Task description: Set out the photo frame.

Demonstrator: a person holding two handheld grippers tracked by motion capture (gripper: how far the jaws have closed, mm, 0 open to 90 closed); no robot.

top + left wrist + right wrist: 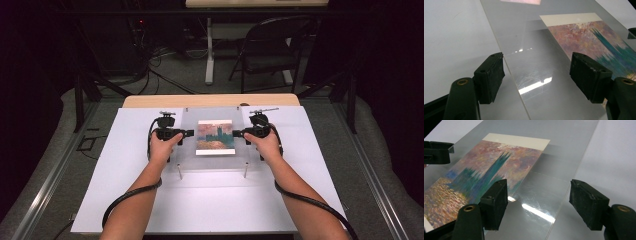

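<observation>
I have the clear sheet (213, 137) lying flat on the table (125, 200), over the print (215, 136). My left tool (191, 133) and right tool (235, 133) sit at its side edges, jaws wide apart, one edge between each pair, unpinched.
</observation>
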